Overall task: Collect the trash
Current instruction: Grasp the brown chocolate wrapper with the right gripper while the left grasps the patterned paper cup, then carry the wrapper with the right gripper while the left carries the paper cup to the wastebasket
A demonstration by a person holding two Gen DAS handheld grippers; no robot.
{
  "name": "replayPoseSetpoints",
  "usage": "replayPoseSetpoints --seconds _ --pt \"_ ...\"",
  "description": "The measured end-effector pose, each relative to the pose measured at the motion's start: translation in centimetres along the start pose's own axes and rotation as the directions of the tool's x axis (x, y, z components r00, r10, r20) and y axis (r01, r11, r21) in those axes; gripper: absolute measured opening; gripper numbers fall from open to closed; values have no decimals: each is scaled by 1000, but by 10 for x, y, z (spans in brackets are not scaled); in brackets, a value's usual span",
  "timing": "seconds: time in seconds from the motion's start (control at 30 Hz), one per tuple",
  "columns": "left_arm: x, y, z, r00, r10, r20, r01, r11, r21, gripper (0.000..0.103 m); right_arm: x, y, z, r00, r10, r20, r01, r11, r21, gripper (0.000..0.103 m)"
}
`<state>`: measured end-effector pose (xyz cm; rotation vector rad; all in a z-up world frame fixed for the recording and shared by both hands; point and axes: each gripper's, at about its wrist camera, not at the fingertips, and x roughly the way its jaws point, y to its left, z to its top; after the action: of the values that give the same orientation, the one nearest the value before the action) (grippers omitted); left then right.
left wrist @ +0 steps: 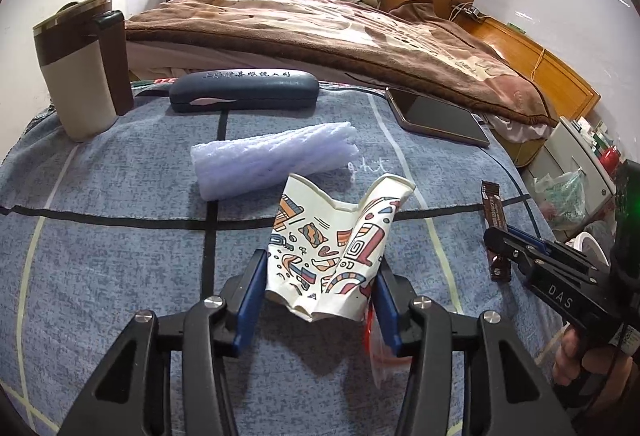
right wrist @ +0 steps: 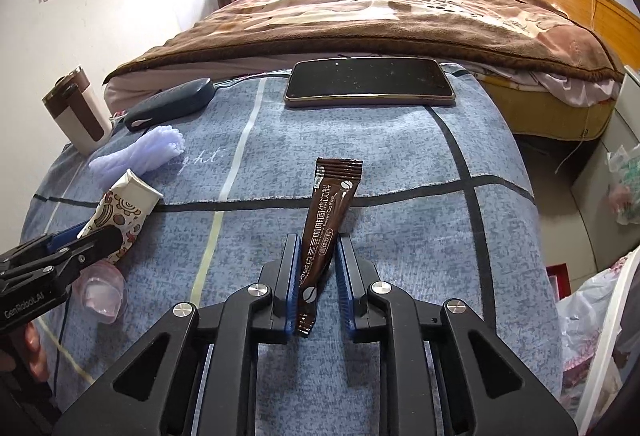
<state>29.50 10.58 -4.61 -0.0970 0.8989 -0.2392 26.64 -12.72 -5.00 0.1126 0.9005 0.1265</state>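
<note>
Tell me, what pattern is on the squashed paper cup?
Colourful doodles on white paper cup, clearest in the left wrist view.

The left tongs (left wrist: pixel 320 292) are built of matte black linkage arms with triangular cut-outs, joined by round silver screws, and each finger carries a blue ribbed pad (left wrist: pixel 250 300). The right tongs (right wrist: pixel 318 284) have the same build: black arms, silver screw heads, blue pads (right wrist: pixel 290 284). Seen from the side, the right unit's black body bears white letters "DAS", and the left unit's reads "GenRobot.AI". A bare-skinned hand (left wrist: pixel 592 360) grips the right unit's black handle, and a thin dark cable runs past its fingers.
</note>
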Motion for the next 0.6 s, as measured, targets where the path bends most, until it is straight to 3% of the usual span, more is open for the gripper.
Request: replayPoseSetpoints --seconds 0.6 --pt "-41 -21 -11 997 17 79 -19 1000 20 51 -28 -4 -12 999 32 41 -32 999 -2 19"
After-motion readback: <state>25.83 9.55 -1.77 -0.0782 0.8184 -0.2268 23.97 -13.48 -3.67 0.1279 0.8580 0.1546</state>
